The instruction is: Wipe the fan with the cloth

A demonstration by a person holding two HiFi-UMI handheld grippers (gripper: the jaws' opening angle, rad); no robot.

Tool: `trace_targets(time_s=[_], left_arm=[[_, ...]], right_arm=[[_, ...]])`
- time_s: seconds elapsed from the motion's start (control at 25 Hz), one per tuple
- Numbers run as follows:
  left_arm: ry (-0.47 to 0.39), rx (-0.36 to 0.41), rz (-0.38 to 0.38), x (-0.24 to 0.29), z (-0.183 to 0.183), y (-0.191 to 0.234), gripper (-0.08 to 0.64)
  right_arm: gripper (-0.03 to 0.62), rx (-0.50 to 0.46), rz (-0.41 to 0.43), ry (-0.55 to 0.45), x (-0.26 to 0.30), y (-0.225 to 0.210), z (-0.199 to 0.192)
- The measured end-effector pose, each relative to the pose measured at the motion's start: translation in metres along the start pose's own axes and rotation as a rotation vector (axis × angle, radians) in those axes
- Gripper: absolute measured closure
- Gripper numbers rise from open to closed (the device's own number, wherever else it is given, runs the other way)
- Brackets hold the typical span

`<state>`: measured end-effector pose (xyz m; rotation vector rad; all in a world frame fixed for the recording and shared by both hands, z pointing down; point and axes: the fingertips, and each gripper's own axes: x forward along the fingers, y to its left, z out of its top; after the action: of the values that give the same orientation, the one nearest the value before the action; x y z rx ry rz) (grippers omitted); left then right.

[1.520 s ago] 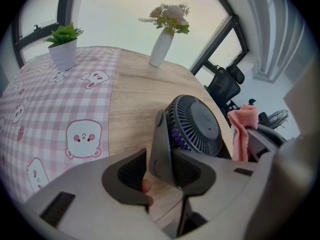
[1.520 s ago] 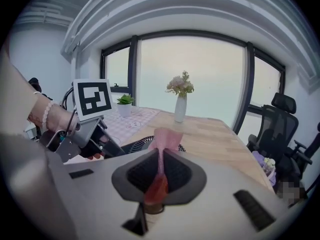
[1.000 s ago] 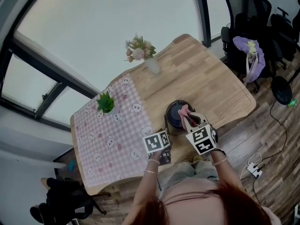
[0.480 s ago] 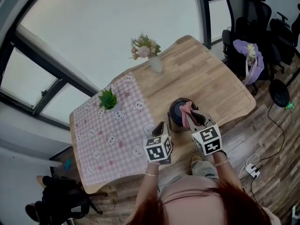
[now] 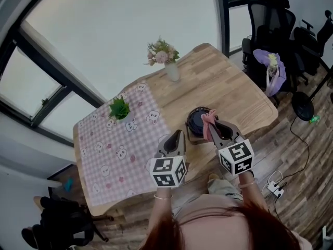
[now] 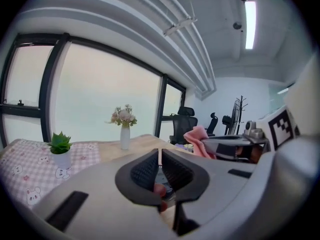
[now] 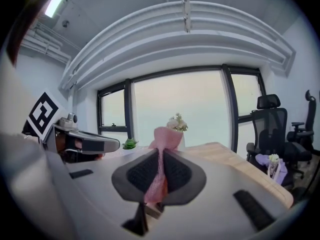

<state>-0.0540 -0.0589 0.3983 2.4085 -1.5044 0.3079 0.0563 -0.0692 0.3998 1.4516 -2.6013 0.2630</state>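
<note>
Right tool (image 5: 217,130): jaws pressed together on a pink cloth (image 5: 208,122), with a fold standing up past the tips. It is probably pinched this way so the loose end can sweep the grille.
Cloth: at the right tool's tips, over the near rim of the fan. Whether it touches the fan cannot be told.
Fan (image 5: 197,121): small, round and black, on the wooden tabletop (image 5: 237,95). It sits just ahead of and below the right tool, and ahead-right of the left tool.
Left tool (image 5: 176,137): jaws closed with nothing between them, held above the tabletop beside the fan, seemingly free to steady it.
Stage: judged at or near first contact.
</note>
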Motion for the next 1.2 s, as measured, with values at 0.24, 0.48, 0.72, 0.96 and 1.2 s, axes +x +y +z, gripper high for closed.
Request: trace_targets(time_s=[0.24,0.48,0.72,0.96,1.2], left_arm=[[-0.102,0.028,-0.032,-0.026,0.026,-0.012,0.535],[-0.188,0.041,-0.029,-0.052,0.049,-0.013,0.535],[-0.298,0.037,-0.023,-0.081,0.074,-0.012,0.535],[-0.352,0.054,-0.031,-0.106,0.078,-0.016,0.535],[-0.358,0.070,-0.050,-0.121,0.075,-0.024,0.534]], right_arm=[[0.569,-0.013,-0.024,-0.044,-0.021,0.007,0.019],[0.569,-0.032,-0.040,-0.080,-0.038,0.017,0.033],[0.569,-0.029,-0.043,-0.118,-0.054,0.027,0.050],[0.569,-0.041,-0.051,-0.168,-0.080,0.042,0.062],[0.569,-0.059,-0.069,-0.182,-0.096,0.052,0.067]])
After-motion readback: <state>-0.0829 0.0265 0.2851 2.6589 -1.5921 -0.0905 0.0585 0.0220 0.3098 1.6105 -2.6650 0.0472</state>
